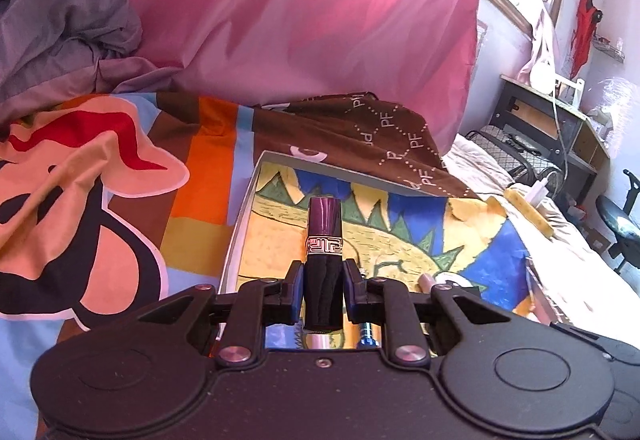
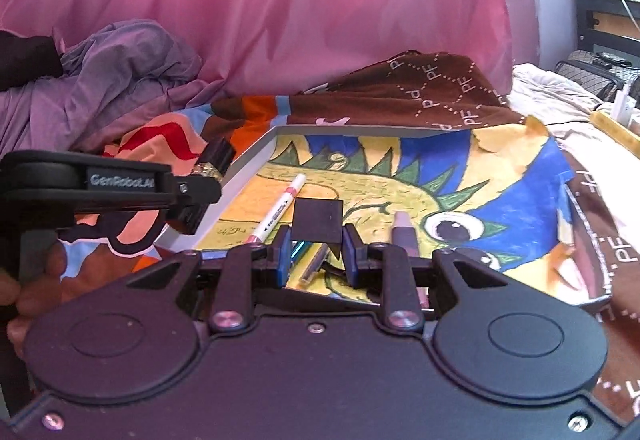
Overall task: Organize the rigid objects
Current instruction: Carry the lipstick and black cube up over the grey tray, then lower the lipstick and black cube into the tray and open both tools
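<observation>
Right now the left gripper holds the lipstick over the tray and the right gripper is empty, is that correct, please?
Not quite: the right gripper is not empty; the right wrist view shows it shut on a black box. The left gripper does hold the lipstick over the tray.

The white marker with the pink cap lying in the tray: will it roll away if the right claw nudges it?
The white marker with the pink cap looks round-barrelled and rigid, so it probably rolls sideways. The tray floor looks flat, and its raised rim should likely stop it. Probably light.
</observation>
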`<action>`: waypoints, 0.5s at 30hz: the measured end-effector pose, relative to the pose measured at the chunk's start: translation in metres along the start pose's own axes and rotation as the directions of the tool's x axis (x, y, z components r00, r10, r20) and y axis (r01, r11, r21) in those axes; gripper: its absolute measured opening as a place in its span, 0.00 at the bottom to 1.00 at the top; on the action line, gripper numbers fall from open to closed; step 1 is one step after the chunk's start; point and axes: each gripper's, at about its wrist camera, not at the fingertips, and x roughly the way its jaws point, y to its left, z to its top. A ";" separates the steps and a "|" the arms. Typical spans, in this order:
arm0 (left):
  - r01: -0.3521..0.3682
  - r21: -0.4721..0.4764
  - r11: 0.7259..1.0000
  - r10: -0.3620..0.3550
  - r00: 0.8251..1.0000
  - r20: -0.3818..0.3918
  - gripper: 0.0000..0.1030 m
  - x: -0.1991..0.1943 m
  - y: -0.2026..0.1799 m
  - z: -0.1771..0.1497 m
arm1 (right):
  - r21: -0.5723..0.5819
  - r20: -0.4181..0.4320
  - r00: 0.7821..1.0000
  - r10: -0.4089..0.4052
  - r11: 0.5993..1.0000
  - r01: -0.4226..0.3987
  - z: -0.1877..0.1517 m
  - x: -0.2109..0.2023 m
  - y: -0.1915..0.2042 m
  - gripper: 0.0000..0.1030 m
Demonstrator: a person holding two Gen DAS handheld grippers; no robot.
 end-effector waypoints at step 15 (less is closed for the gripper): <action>-0.055 -0.051 0.997 0.050 0.993 -0.108 0.21 0.034 0.019 -0.006 | -0.002 -0.054 0.998 0.009 1.000 -0.009 -0.016 0.046 0.013 0.18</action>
